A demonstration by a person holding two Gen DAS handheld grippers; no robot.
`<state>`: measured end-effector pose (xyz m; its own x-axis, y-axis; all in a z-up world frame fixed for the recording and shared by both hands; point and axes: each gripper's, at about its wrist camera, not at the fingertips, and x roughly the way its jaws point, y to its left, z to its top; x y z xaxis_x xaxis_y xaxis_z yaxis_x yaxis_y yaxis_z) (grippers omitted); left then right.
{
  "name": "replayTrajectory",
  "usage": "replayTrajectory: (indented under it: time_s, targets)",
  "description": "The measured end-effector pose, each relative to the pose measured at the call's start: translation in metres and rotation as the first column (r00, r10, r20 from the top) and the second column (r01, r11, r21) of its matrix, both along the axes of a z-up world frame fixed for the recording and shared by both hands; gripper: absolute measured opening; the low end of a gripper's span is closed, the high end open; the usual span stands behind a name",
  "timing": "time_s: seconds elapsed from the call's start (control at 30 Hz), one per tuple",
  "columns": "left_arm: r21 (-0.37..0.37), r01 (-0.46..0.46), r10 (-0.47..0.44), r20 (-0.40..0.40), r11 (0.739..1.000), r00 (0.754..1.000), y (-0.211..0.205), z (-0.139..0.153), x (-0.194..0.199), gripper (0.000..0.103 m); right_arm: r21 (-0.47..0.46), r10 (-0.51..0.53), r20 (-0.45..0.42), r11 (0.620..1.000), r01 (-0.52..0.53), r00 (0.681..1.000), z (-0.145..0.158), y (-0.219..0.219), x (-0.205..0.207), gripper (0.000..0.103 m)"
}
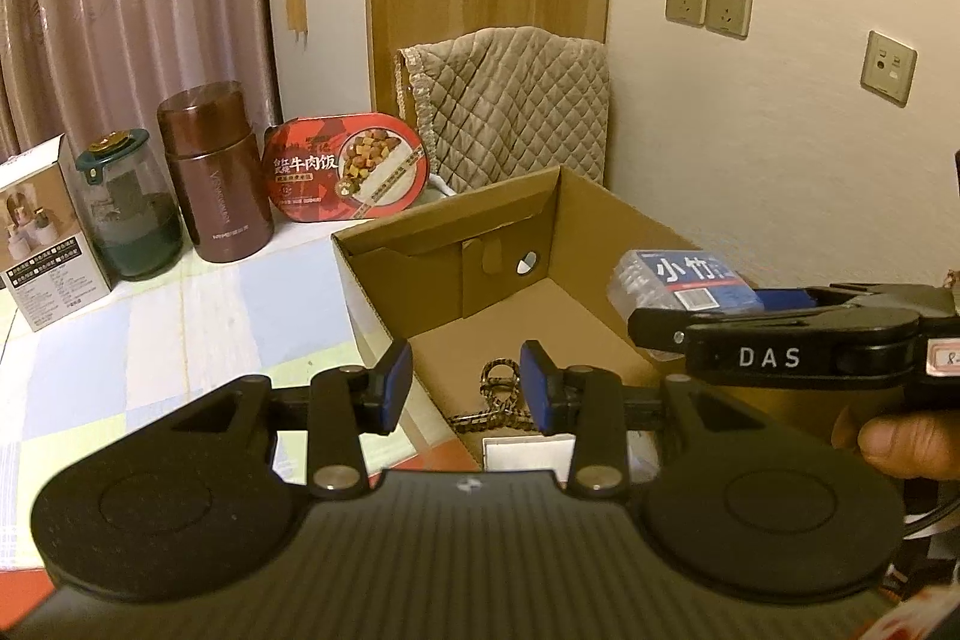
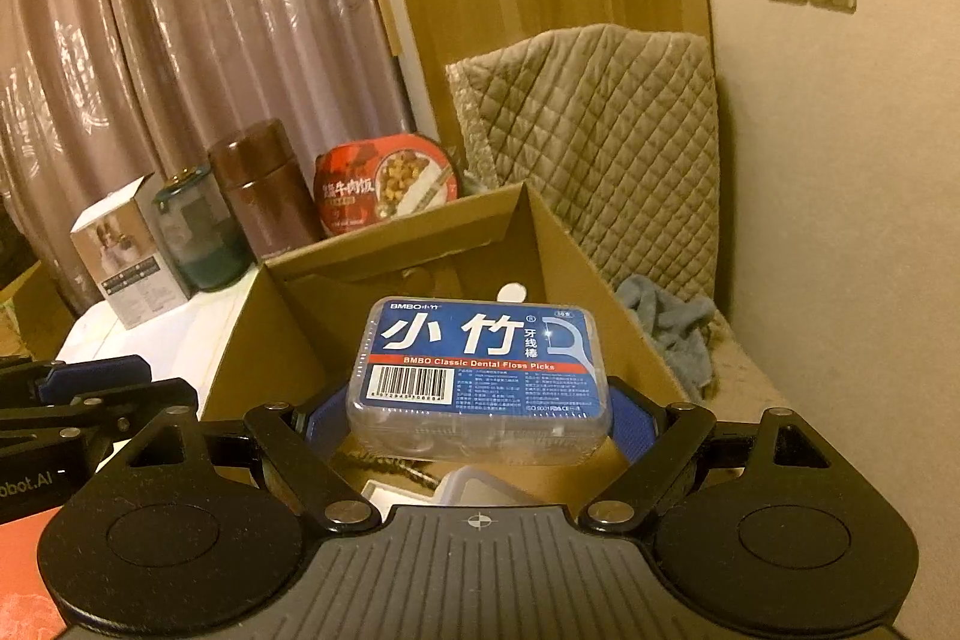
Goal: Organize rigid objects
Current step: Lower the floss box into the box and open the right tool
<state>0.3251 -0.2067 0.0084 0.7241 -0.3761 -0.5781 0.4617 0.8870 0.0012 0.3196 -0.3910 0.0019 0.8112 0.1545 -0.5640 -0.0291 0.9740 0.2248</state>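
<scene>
1. Dental floss pick box, clear plastic with a blue label (image 2: 477,370): right wrist view; clamped by its two short ends between the blue pads of the right gripper (image 2: 477,421), held in the air over the open brown cardboard box (image 2: 384,244), label up.
2. Cardboard box contents, same view: a white item and a patterned cord show under the held box, too hidden to identify.
3. Left wrist view: left gripper (image 1: 465,388), fingers narrowly apart with nothing between them, poised above the near edge of the cardboard box (image 1: 456,220).
4. Brown patterned cord (image 1: 501,397): lies on the box floor, next to a white card (image 1: 528,451).
5. Floss box (image 1: 678,280): at right, above the box's right wall, in the right gripper; a thumb (image 1: 894,445) shows below.
6. Back row on the table, left to right: white carton (image 1: 42,232), dark green glass jar (image 1: 129,214), brown metal canister (image 1: 216,172), red instant-rice tray (image 1: 348,169).
</scene>
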Motion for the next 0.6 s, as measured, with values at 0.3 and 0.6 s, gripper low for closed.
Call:
replayTrajectory:
  time_s: [0.3,0.6]
  targets:
    - [-0.011,-0.027,0.027,-0.022,1.0,0.999,0.012,-0.005,-0.002,0.062,0.082,-0.025,0.048,0.996,0.021,0.999,0.005,-0.002,0.004,0.087]
    - [-0.078,-0.152,0.15,-0.036,0.985,0.988,0.047,0.005,-0.043,0.092,0.087,-0.067,0.144,0.995,0.055,0.987,0.033,-0.018,-0.032,0.089]
